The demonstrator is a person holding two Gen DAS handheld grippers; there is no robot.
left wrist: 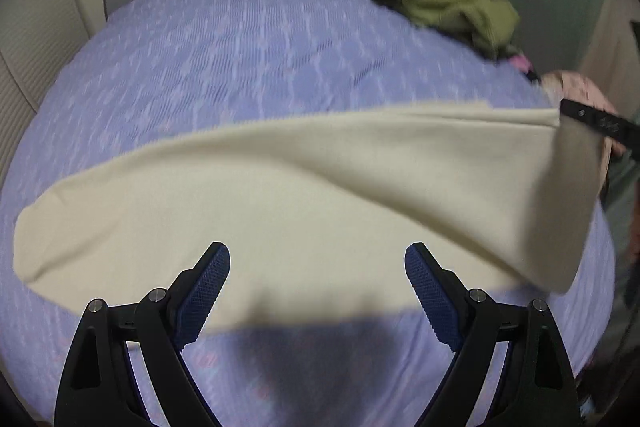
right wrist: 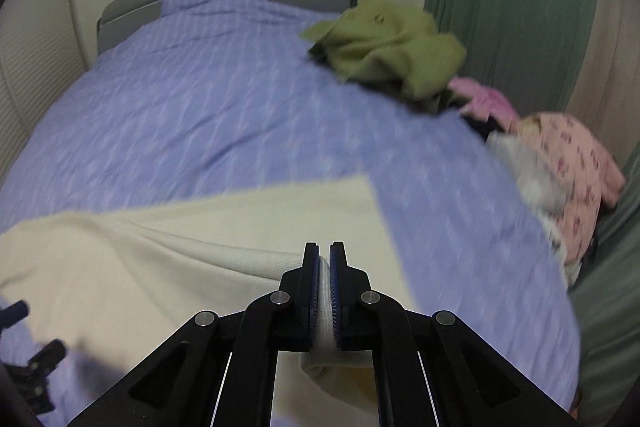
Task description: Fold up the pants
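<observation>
While the fold is under way, items run largest to smallest:

- Bed (left wrist: 248, 39): purple patterned cover, work surface for the whole task; grey headboard at the far end.
- Pants (left wrist: 280, 195): cream, lying across the near part of the bed, long axis running side to side in the left wrist view; one end flat at the left, the other lifted clear of the cover at the right.
- Clothes pile (right wrist: 384, 47): olive garment with pink pieces beside it, near the bed's right edge, well apart from the pants.
- Left gripper (left wrist: 318, 267): jaws wide apart, nothing between them, hovering over the pants' near edge.
- Right gripper (right wrist: 325, 291): jaws clamped on a bunched cream end of the pants.
- Handling note, as a judgement: carry the lifted end along the long axis toward the flat end, keep the cloth taut and edges aligned; the left could pin the middle.
</observation>
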